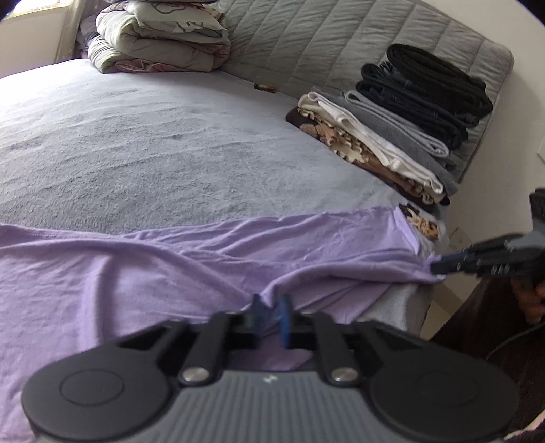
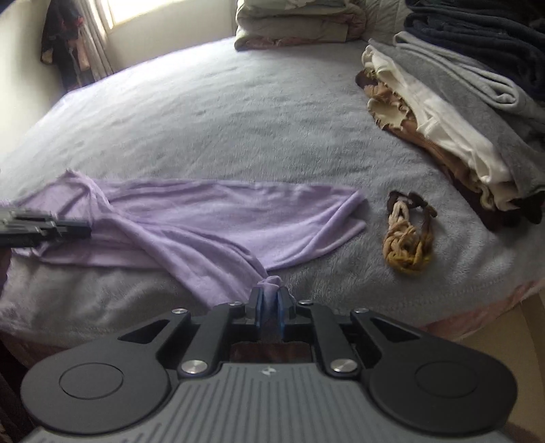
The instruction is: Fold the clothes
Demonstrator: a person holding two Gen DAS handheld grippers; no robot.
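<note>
Lilac garment [image 2: 211, 221]: thin purple cloth spread lengthways along the near edge of the bed, creased and bunched, pinched at two spots by the two hand-held tools.
Left gripper [image 1: 270, 308]: blue pads brought together on a fold of the lilac garment at its near edge; cloth rises in a small ridge between them.
Right gripper [image 2: 270, 301]: pads nearly together with a twisted corner of the same cloth clamped between them, at the bed's near edge.
Garment between the grips: pulled into long wrinkles running from one grip toward the other; a flat flap lies out on the blanket toward the stack.
Hand [image 1: 531, 300]: partly seen behind the right tool in the left wrist view, at the right edge of the picture.
Blanket [image 2: 238, 112]: grey, fuzzy, covering the bed under everything.
Small patterned piece [image 2: 408, 238]: brown and tan, crumpled, lying on the blanket just beside the garment's flap, apart from it.
Folded stack [image 1: 391, 136]: patterned brown, white, grey, then dark items on top, near the bed's right side by the headboard.
Headboard [image 1: 323, 34]: grey, quilted.
Folded bedding [image 1: 153, 37]: piled at the far corner.
Window [image 2: 150, 10]: bright, behind the bed, with dark clothes [image 2: 64, 44] hanging beside it.
</note>
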